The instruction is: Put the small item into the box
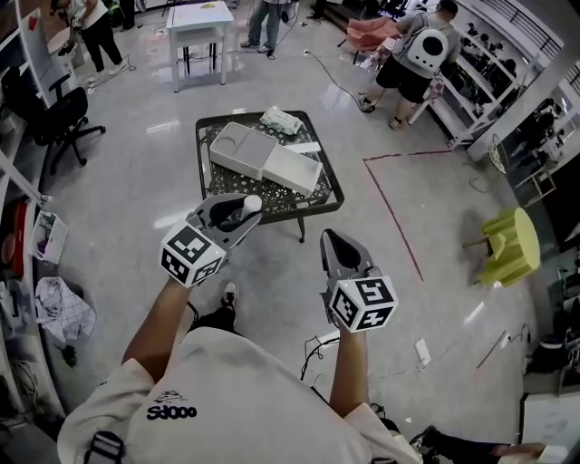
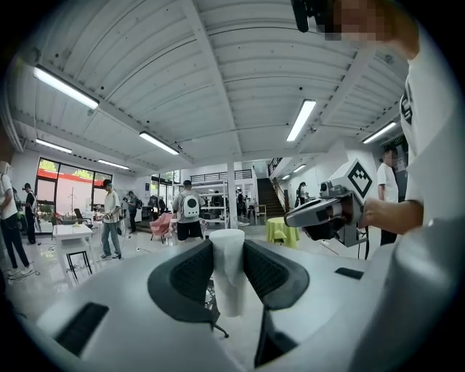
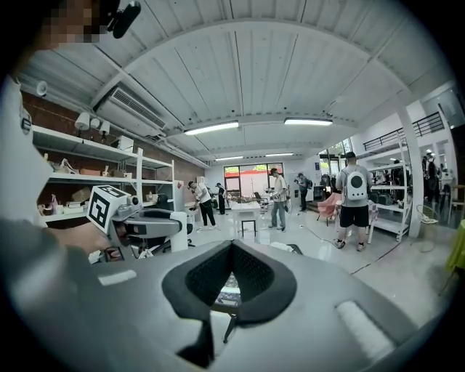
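A small white cylindrical item (image 2: 229, 280) stands upright between the pads of my left gripper (image 2: 227, 251), which is shut on it. In the head view that gripper (image 1: 243, 210) hovers at the near edge of the low dark table (image 1: 332, 178), with the item (image 1: 252, 204) at its tip. On the table lies an open white box (image 1: 293, 169) with a white inset tray (image 1: 241, 147) beside it on the left. My right gripper (image 1: 329, 239) is raised in front of the table with its jaws together and nothing in them (image 3: 231, 245). From the right gripper view, the left gripper (image 3: 149, 222) is at the left.
A white packet (image 1: 281, 120) lies at the table's far edge. Around the table is bare shiny floor with red tape lines (image 1: 394, 210). A yellow stool (image 1: 509, 246) stands to the right, a white desk (image 1: 199, 27) farther back, and several people stand about.
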`<state>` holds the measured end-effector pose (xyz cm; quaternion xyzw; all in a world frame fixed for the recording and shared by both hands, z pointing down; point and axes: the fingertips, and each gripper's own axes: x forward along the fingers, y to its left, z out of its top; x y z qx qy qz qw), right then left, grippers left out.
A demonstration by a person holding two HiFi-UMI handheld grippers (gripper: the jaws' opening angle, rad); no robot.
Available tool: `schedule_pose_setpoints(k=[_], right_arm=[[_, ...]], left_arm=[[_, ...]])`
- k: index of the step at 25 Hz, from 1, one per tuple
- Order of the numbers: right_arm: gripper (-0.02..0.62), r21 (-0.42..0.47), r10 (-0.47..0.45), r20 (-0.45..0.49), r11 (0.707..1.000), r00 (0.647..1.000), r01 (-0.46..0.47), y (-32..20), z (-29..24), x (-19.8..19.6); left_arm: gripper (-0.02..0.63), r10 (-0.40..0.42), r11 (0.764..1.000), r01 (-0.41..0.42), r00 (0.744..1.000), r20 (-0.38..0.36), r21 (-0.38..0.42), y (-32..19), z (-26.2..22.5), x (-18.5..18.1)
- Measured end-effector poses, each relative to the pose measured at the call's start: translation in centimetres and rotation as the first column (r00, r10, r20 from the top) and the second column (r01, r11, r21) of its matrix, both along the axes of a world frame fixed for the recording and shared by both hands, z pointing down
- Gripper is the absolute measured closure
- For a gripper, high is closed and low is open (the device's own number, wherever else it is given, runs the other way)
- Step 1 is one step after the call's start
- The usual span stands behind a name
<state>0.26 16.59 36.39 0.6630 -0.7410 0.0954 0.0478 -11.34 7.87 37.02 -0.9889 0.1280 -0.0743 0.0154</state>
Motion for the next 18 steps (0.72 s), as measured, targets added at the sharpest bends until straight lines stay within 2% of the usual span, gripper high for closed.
schedule_pose_setpoints(k=[7, 18], right_arm=[[0.584, -0.002, 0.029, 0.012, 1.000, 1.000, -0.029, -6.7, -0.5, 3.0], [0.584, -0.029, 0.036, 0.007, 0.999, 0.999, -0.035, -13.9, 0.0, 5.7]], left_arm=[[0.478, 0.018, 1.000, -0.017, 1.000, 0.013, -0.013, -7.0, -0.2, 3.0], [0.477, 0.036, 0.999, -0.036, 0.999, 0.008, -0.038, -14.5, 0.4, 6.2]])
